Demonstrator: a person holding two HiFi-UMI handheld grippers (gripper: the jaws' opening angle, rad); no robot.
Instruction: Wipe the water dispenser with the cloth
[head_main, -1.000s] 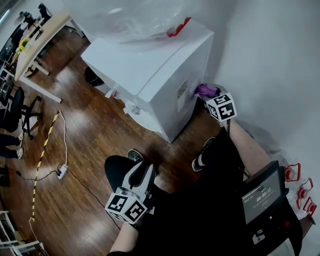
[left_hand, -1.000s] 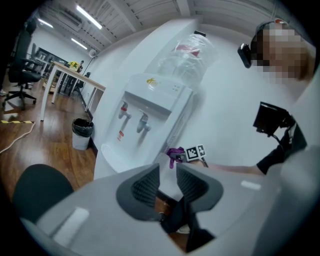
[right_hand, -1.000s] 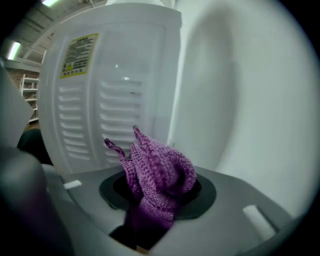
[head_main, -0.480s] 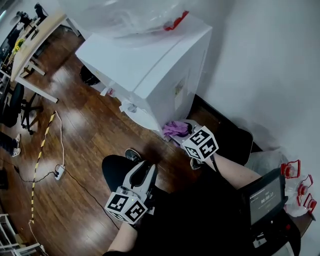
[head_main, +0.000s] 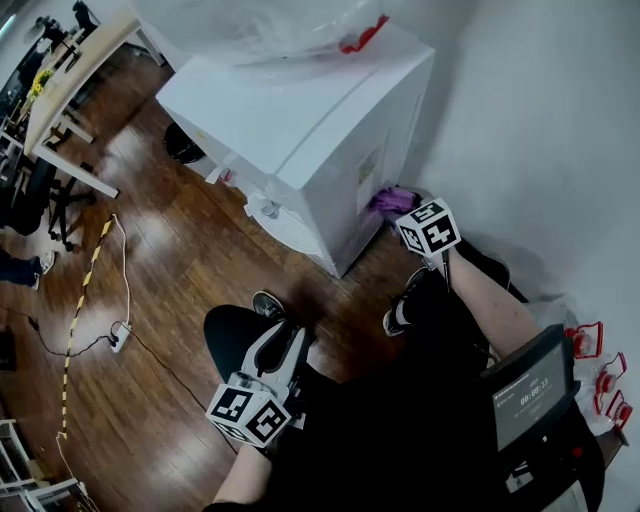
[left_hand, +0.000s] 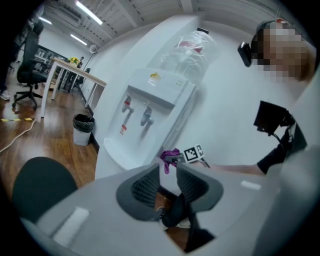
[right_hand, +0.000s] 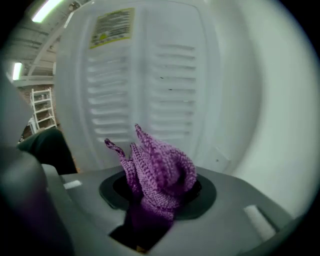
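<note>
Two grippers. At 2 o'clock, the right gripper (head_main: 393, 206) pinches one purple cloth (right_hand: 161, 169) beside one white water dispenser (head_main: 300, 130). At 7 o'clock, the left gripper (left_hand: 168, 173) is spread, empty.

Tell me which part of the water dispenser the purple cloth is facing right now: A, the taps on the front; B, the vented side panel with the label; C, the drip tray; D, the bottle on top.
B: the right gripper holds the purple cloth close in front of the vented side panel of the water dispenser, label above it.
</note>
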